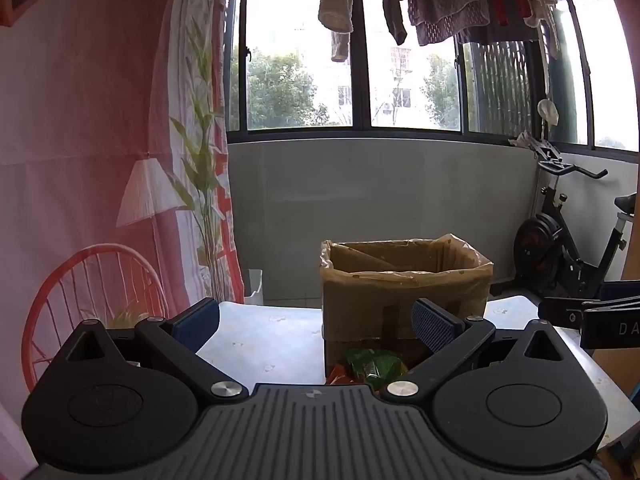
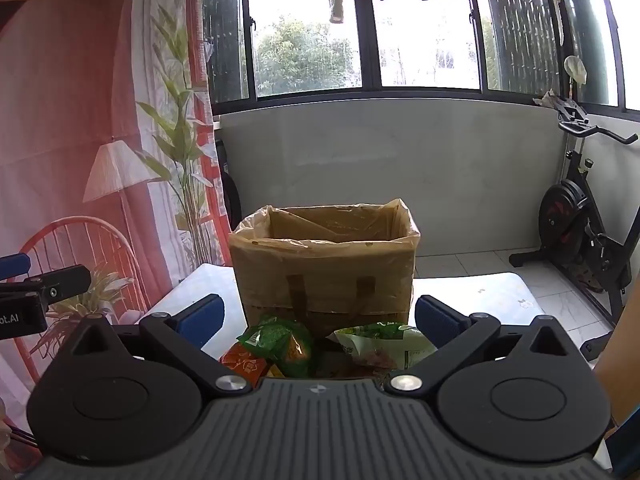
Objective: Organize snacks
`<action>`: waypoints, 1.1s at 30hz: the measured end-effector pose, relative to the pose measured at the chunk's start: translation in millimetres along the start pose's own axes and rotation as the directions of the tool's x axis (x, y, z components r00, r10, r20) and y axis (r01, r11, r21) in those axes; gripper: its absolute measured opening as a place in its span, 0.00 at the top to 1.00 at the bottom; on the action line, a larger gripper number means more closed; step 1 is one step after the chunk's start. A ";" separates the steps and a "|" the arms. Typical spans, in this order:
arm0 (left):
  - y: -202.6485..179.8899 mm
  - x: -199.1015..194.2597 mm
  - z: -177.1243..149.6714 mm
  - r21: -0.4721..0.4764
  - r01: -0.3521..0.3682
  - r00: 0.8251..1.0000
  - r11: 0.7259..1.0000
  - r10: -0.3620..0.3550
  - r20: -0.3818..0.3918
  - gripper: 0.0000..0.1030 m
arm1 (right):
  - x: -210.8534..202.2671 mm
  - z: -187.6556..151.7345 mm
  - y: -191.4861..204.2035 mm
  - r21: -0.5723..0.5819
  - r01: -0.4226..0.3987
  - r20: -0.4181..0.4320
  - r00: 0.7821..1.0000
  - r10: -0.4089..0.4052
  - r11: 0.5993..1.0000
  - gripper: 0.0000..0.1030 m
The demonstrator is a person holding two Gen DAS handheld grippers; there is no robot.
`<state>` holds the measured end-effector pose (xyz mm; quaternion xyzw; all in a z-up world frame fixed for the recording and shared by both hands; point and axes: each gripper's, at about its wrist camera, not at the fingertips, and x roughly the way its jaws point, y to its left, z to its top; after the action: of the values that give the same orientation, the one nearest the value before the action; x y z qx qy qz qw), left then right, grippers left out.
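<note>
both grippers hover over the pale patterned surface (image 2: 480, 292), their jaws spread wide with nothing between them. the cardboard box (image 2: 326, 264), lined with a clear plastic bag, stands upright on the surface ahead of both. in the right wrist view the right gripper (image 2: 320, 320) points straight at the box, and the snack packets lie on the surface just in front of the box, low between the two blue pads: a green packet (image 2: 276, 340), an orange packet (image 2: 244, 364) below it on the left, and a pale green packet (image 2: 384, 346) towards the right pad. in the left wrist view the left gripper (image 1: 316, 326) sits further left, so the box (image 1: 404, 284) and the packets (image 1: 370, 364) lie near its right pad. the right gripper shows at that view's right edge. an exercise bike (image 2: 580, 232) stands on the floor beyond.
</note>
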<state>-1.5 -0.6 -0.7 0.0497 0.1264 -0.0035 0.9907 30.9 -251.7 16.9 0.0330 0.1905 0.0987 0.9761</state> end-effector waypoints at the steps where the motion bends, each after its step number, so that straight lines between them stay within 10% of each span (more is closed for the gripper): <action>1: -0.2 -0.3 -0.2 -0.002 0.000 1.000 1.000 0.000 -0.003 0.00 | 0.0 0.0 -0.4 0.002 -0.002 -0.001 1.000 0.002 1.000 0.00; 33: 6.6 1.9 -0.9 -0.060 -0.002 0.999 0.998 0.000 -0.043 0.00 | -0.4 -3.4 1.2 -0.015 0.007 0.004 1.000 -0.007 1.000 0.00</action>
<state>0.3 6.0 -1.4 0.0200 0.1474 0.0019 0.9889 29.0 -250.5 14.0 0.0251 0.1878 0.0967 0.9771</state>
